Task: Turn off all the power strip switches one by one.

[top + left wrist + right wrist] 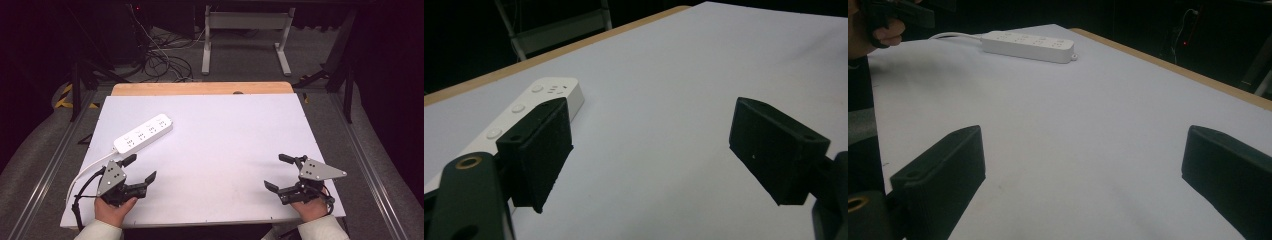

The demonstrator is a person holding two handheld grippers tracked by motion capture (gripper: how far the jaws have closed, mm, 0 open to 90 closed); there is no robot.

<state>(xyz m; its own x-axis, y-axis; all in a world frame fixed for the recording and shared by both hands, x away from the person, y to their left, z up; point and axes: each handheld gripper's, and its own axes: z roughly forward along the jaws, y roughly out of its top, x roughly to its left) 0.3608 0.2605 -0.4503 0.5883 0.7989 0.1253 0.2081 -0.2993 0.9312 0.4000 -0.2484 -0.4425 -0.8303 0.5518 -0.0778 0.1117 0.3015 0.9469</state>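
The white plastic power strip [144, 133] with its row of sockets lies flat and slanted on the pale grey tabletop [225, 150], and its white cable [87, 167] curls off its near end toward the tabletop's left edge. Just on the near side of the strip, the left hand-held gripper [141, 169] hovers low with its black jaws spread wide apart and nothing between them; its farther jaw sits close beside the strip's cable end. Well to the right of the strip, near the tabletop's front right corner, the right hand-held gripper [278, 172] also stands with jaws wide apart, holding nothing.
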